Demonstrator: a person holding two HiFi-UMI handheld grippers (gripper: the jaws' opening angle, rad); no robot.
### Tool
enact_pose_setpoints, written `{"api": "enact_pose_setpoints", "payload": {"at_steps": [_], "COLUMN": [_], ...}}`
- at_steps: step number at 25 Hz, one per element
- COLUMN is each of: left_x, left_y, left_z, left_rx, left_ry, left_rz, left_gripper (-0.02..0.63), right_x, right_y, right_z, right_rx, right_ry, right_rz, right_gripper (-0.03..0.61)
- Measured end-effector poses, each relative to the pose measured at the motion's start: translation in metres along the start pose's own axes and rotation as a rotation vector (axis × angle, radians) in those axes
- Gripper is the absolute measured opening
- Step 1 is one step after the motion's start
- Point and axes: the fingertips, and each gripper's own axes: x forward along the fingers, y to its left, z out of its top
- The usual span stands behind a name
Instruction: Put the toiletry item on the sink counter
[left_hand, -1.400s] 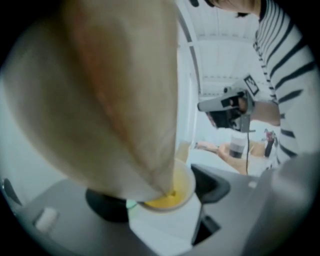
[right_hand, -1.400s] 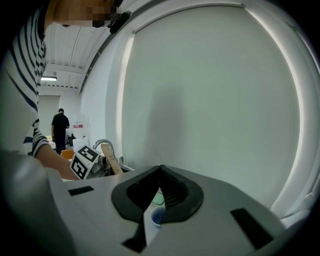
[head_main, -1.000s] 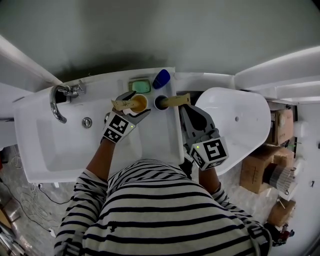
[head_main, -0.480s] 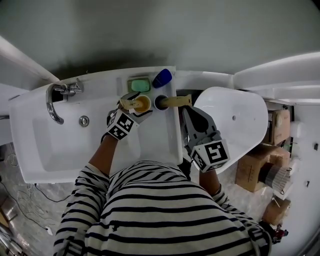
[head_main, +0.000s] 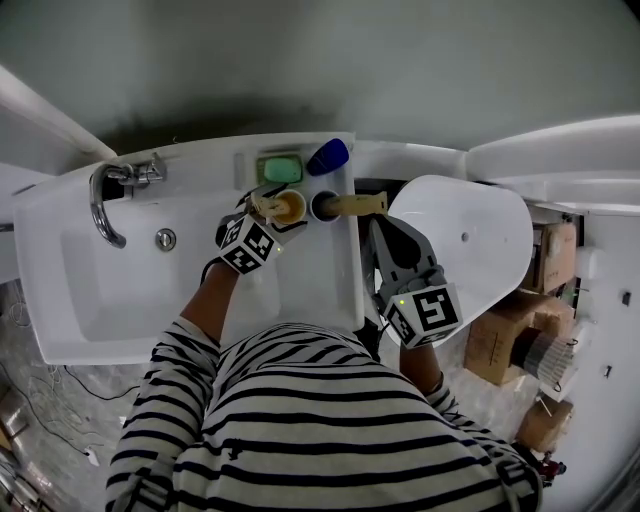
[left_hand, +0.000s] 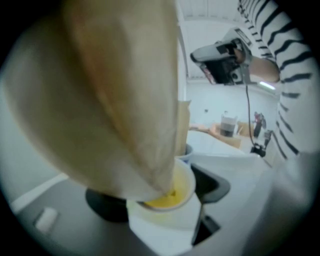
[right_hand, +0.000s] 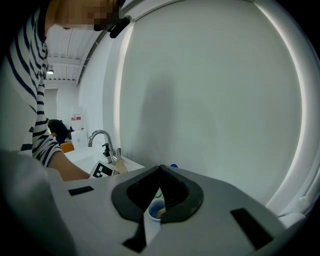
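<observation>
One round yellow plastic cup (head_main: 287, 207), clamped wide by the left gripper (head_main: 272, 205), looks nearly down beside the green rectangular soap dish (head_main: 280, 168); release remains. The right gripper (head_main: 338, 205) is pressed together.

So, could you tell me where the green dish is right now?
In the head view, the green dish sits at the counter's back edge, right of the faucet, just left of the blue item and behind the yellow cup.

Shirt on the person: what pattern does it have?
Black-and-white stripes; the shirt shows best in the head view.
</observation>
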Motion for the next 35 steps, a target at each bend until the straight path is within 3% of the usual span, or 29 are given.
{"api": "enact_pose_setpoints", "payload": {"at_steps": [17,21,27,35], "left_x": [0.004,0.004,0.0,-0.014], "left_y": [-0.002,-0.001,0.001,0.009], "left_z": [-0.001,0.003,0.003,0.001], "left_rx": [-0.005,-0.014,-0.014,-0.084], "left_ry": [-0.016,-0.035,-0.033,-0.044], "left_rz": [-0.014,-0.01,0.002,0.047], "left_gripper": [0.377,0.42,0.43,0.43], "right_x": [0.003,0.002,0.001,-0.002], "right_y": [0.002,0.001,0.001,0.004], "right_z": [0.0,0.0,0.001,0.006], "right_rx": [-0.009,-0.002,0.003,0.0], "right_ry": [0.01,0.001,0.001,-0.018], "right_rz": [0.006,0.005,0.003,0.012], "right_gripper": [0.008,0.008,0.008,0.008]}}
